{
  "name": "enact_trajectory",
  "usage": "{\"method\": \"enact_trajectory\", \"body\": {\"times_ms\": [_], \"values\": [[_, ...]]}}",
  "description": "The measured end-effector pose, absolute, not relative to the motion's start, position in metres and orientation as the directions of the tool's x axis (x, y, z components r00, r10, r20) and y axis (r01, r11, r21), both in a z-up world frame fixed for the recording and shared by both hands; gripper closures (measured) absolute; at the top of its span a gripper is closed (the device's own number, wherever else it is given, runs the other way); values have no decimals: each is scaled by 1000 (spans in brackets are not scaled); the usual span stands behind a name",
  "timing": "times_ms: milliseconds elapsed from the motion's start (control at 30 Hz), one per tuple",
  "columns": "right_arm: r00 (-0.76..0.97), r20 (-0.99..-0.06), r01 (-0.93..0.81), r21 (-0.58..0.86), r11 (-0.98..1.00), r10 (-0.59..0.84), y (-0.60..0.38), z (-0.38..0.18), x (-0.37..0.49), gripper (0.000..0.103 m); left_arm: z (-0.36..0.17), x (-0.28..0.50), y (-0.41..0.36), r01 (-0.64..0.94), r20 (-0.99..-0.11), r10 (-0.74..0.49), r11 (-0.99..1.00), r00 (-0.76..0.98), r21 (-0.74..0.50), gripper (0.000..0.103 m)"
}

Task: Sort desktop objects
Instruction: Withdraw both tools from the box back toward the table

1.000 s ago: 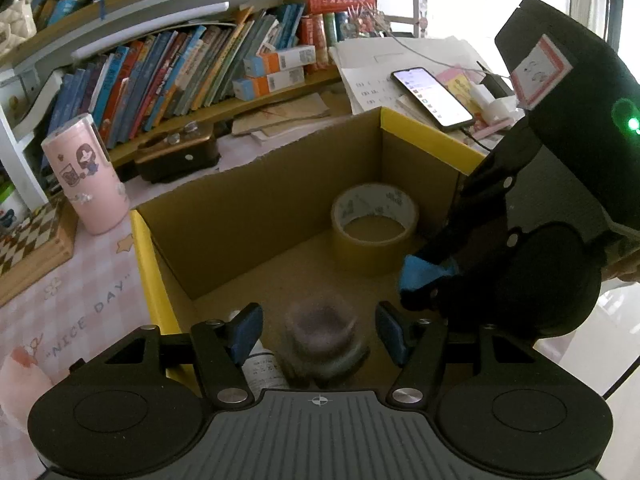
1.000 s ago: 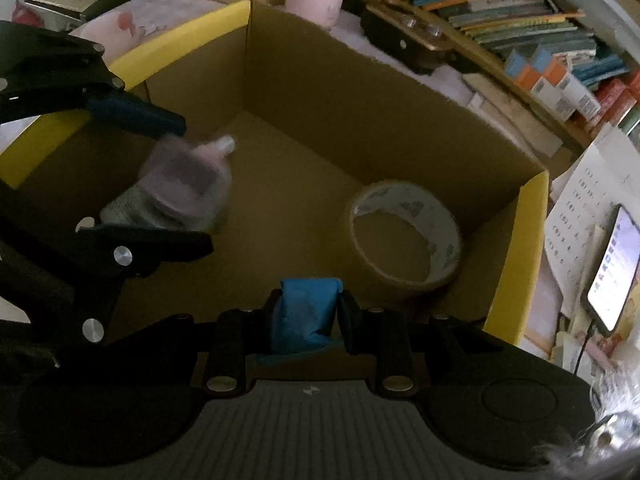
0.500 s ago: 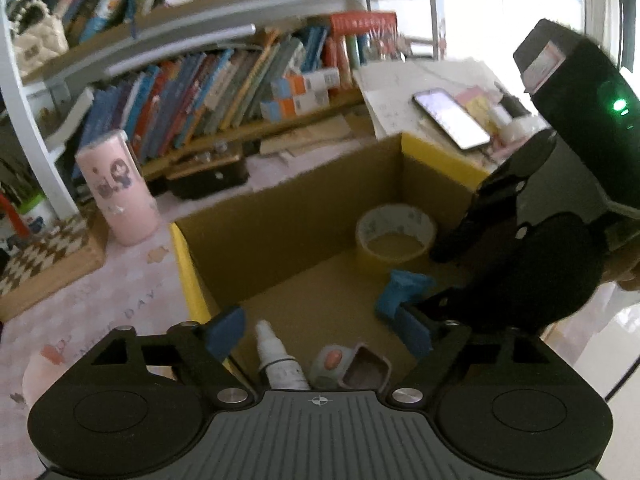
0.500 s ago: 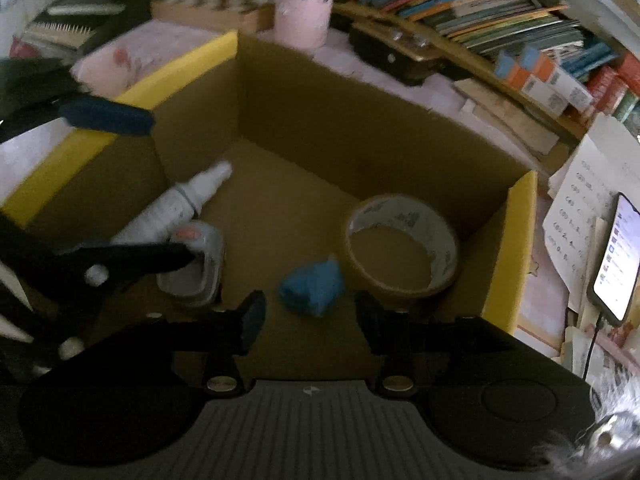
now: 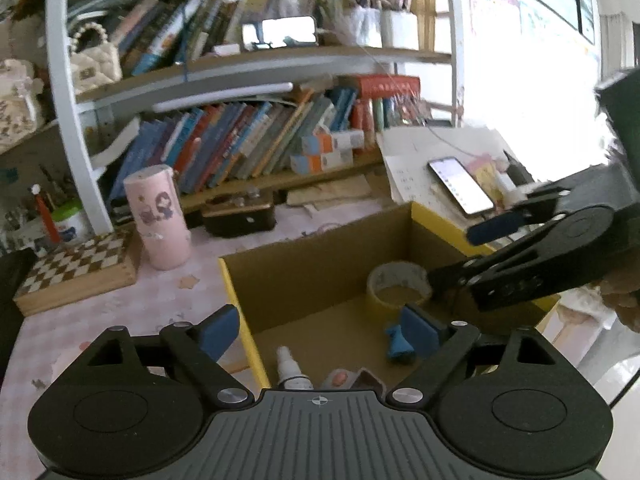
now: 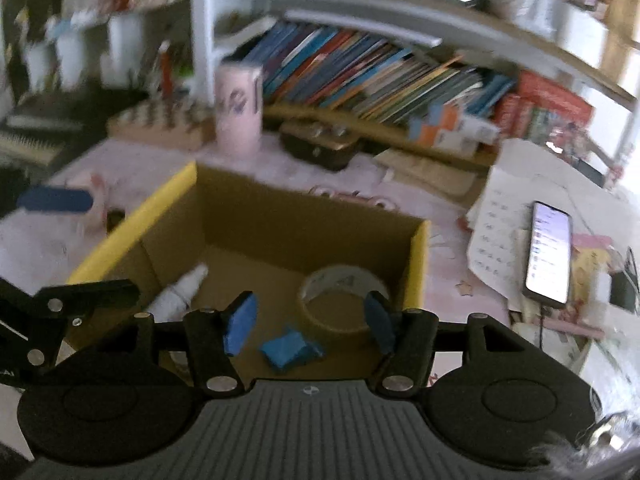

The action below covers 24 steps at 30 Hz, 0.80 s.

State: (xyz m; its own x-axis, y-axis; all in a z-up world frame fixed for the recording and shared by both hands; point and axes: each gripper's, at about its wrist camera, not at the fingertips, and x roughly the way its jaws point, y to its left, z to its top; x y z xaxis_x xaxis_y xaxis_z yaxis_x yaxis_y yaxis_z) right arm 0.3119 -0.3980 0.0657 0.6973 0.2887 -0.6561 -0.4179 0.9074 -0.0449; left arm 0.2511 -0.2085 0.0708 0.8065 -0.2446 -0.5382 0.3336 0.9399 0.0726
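Both tongs are opening and grip nothing: left tongs [image 5: 320, 328] spread widest, right tongs [image 6: 306, 320] partway. Below them, inside the cardboard box [image 6: 304, 236], lie a spray bottle [image 6: 178, 296] at its left, long axis running near-to-far, a blue crumpled wad [image 6: 290, 350] directly under the right tongs (the nearer pair), and a tape roll [image 6: 344, 298] far right. Nothing unsorted is evident on the desk [image 5: 132, 304].

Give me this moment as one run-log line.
left gripper: opening, empty | right gripper: opening, empty | cardboard box: tape roll, spray bottle, blue wad inside
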Motion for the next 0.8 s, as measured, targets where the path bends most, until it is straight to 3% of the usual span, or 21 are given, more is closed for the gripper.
{"method": "enact_trajectory", "body": {"times_ms": [333,800], "values": [[758,-611,-276,16,961,228,-420,72,272,43,73,232,-184,279,-521,-224,960,823,28,12],[749,-647,-86,119,989,143,-430,53,224,42,66,206,-152,266,-508,-231,964,830,-3,12]]}}
